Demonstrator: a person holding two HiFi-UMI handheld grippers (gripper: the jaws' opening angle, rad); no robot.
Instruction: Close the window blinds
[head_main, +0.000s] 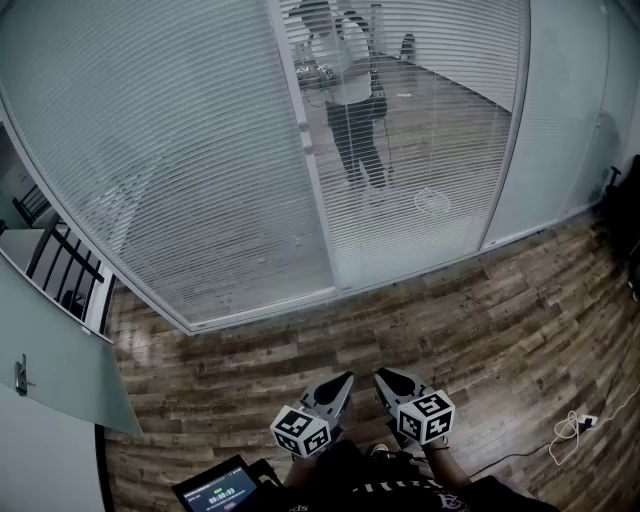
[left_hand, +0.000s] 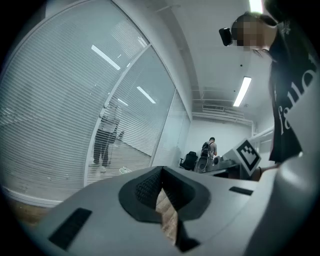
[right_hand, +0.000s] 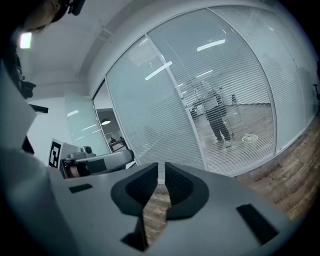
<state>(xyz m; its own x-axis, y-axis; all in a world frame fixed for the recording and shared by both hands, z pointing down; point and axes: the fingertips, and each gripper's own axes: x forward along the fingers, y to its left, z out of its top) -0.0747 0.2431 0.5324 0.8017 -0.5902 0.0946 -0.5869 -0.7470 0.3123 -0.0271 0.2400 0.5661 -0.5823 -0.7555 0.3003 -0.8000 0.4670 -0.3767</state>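
So, blinds (head_main: 180, 180): we see them hanging straight ahead, well apart from both claws.
Left claw (head_main: 345, 381): jaws pressed together, holding nothing, low over the wood floor (head_main: 470, 300) close to our body.
Right claw (head_main: 381, 376): just beside the left one, jaws a sliver apart, nothing between them.
Middle panel (head_main: 420, 150): slats tilted open; a person (head_main: 352, 95) shows through.

**A:** Can any writing be read here?

**B:** None in full. White letters on the person's dark shirt (left_hand: 294, 102) are cut off, and the digits on the small screen (head_main: 224, 490) are too small to read.
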